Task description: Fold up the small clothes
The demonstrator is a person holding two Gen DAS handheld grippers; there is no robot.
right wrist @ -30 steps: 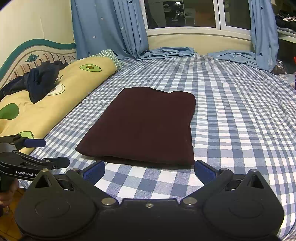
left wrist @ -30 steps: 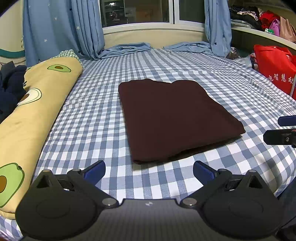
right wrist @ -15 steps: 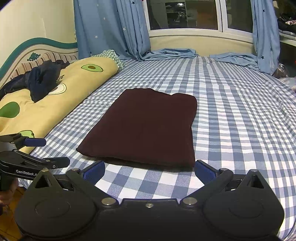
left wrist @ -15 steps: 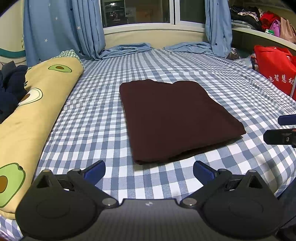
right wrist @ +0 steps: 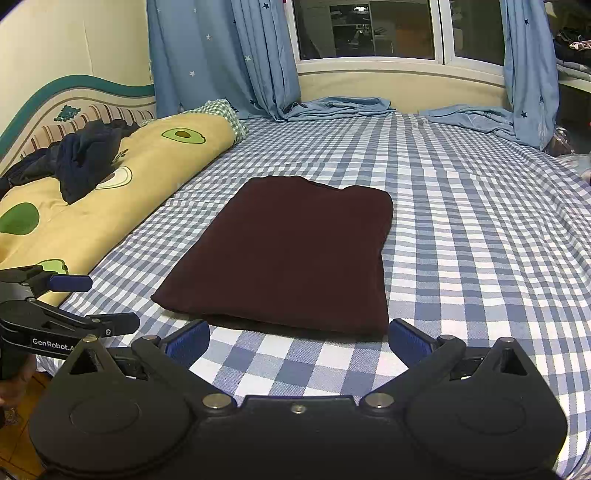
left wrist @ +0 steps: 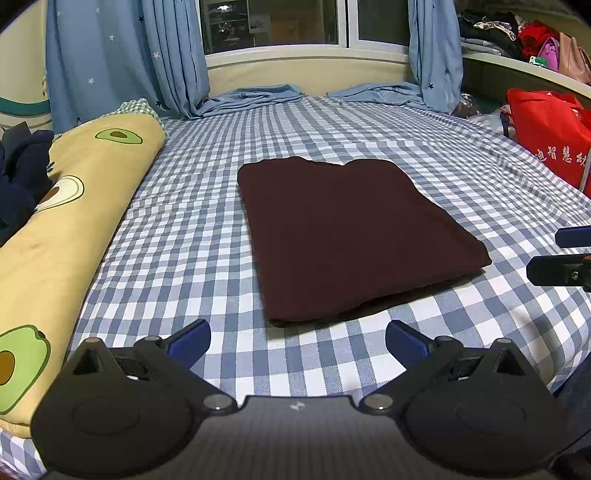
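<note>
A folded dark garment (left wrist: 354, 240) lies flat on our checked bed (left wrist: 184, 258), both grippers empty.

Our left gripper (left wrist: 297, 338) and right gripper (right wrist: 297, 338) hover at the near edge of the bed, fingers spread wide and holding nothing, the garment just ahead of them and untouched. A red bag (left wrist: 546, 136) printed with white Chinese characters stands at the bed's right side; what it holds we cannot tell. A yellow avocado-print pillow (right wrist: 122, 195) lies along the left with dark clothes (right wrist: 85, 158) heaped on it. Blue star curtains (right wrist: 221, 55) frame the window (right wrist: 369, 33). "GenRobot" reads on the left gripper's side in the right view.
</note>
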